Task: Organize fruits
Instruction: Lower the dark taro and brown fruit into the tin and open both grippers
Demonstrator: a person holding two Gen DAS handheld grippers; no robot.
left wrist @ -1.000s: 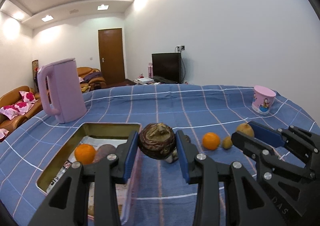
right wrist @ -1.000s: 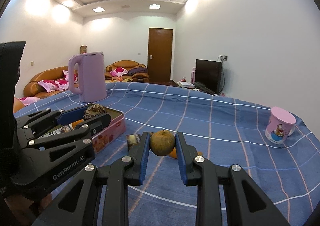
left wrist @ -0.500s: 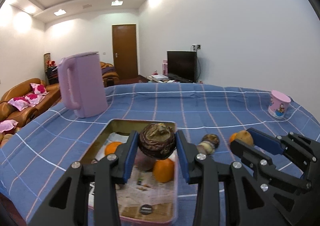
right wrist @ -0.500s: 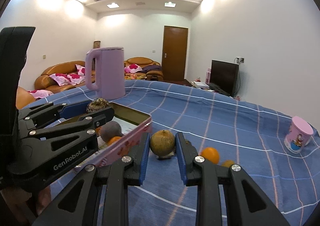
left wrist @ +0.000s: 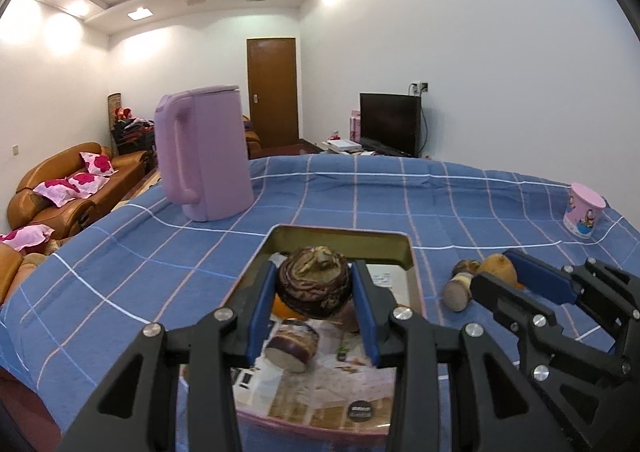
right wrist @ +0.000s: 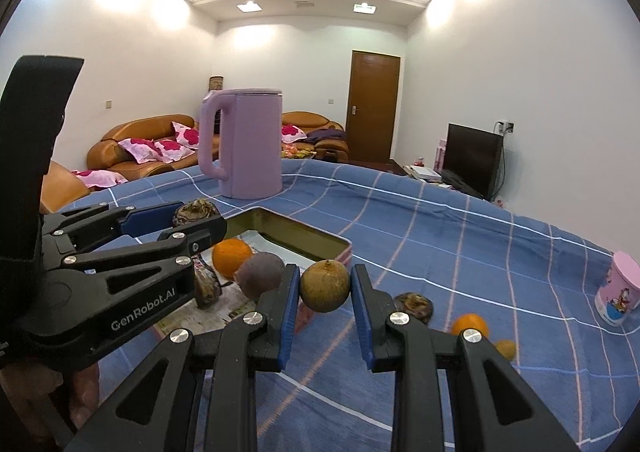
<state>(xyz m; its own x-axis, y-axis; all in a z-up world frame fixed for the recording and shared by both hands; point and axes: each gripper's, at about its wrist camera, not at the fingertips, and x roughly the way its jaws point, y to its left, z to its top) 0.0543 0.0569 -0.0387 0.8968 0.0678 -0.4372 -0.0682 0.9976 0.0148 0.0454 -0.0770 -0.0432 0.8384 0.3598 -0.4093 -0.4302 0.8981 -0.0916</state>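
- Left tongs (left wrist: pixel 314 294) clamped on a dark brown wrinkled fruit (left wrist: pixel 313 287), held above the open tin (left wrist: pixel 409 252).
- Right tongs (right wrist: pixel 325 294) clamped on a round tan-green fruit (right wrist: pixel 325 285), just beside the tin's near corner, over the blue checked tabletop (right wrist: pixel 460 252).
- In the tin: an orange (right wrist: pixel 231 257), a dull purple fruit (right wrist: pixel 260 275), and one dark piece (left wrist: pixel 292 344), possibly a cut fruit; view unclear.
- On the cloth, right of the tin: dark fruit (right wrist: pixel 414 306), second orange (right wrist: pixel 470 324).
- Lilac kettle (left wrist: pixel 204 152) upright behind the tin; pink cup (left wrist: pixel 583 210) well apart.
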